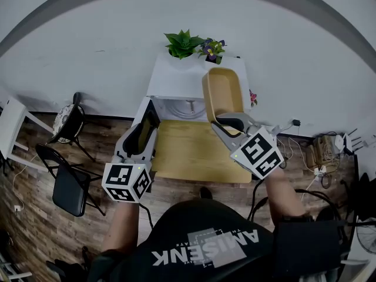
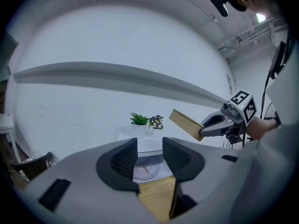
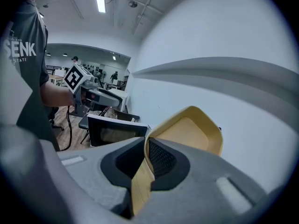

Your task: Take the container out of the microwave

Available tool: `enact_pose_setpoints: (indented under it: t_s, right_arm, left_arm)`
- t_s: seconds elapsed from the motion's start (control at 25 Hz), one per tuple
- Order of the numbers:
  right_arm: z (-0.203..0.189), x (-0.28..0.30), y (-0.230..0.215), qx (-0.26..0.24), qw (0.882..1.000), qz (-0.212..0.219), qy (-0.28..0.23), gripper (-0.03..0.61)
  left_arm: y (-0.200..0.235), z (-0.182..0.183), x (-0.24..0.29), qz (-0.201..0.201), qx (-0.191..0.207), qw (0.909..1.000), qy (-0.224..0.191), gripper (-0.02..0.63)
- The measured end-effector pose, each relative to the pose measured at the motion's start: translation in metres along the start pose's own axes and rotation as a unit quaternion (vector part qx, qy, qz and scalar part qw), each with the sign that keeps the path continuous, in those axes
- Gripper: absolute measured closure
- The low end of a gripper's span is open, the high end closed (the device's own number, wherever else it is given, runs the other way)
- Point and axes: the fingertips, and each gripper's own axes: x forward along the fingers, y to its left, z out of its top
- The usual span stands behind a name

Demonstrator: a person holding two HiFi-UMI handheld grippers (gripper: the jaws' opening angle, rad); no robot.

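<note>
Jaws pinch container (image 3: 191, 132) rim | right gripper (image 3: 146, 158) — held tilted

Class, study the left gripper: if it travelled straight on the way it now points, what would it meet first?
Most likely the open microwave: the left gripper's open, empty jaws frame its cavity and turntable straight ahead. The wooden table lies below that line, though depth is hard to judge.
</note>
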Motion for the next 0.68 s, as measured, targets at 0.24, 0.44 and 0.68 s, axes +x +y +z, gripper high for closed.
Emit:
enact_pose_setpoints:
  t_s: [0.24, 0.44, 0.68]
  right_arm:
    - [-0.004, -0.001, -0.001, -0.005, 1.0, 0.006, 0.0, 0.546]
    - [-0.007, -0.001, -0.003, -0.001, 1.0, 0.008, 0.0, 0.546]
    - [-0.012, 0.002, -0.008, 0.0, 1.0, 0.006, 0.001, 0.546]
  left_arm:
    - [-0.011, -0.003, 0.001, -0.007, 0.007, 0.9999, 0.004, 0.448]
    - [-0.011, -0.007, 0.002, -0.001, -0.005, 1.0, 0.005, 0.448]
    - [-0.01, -0.012, 0.005, 0.001, -0.015, 0.9999, 0.007, 0.448]
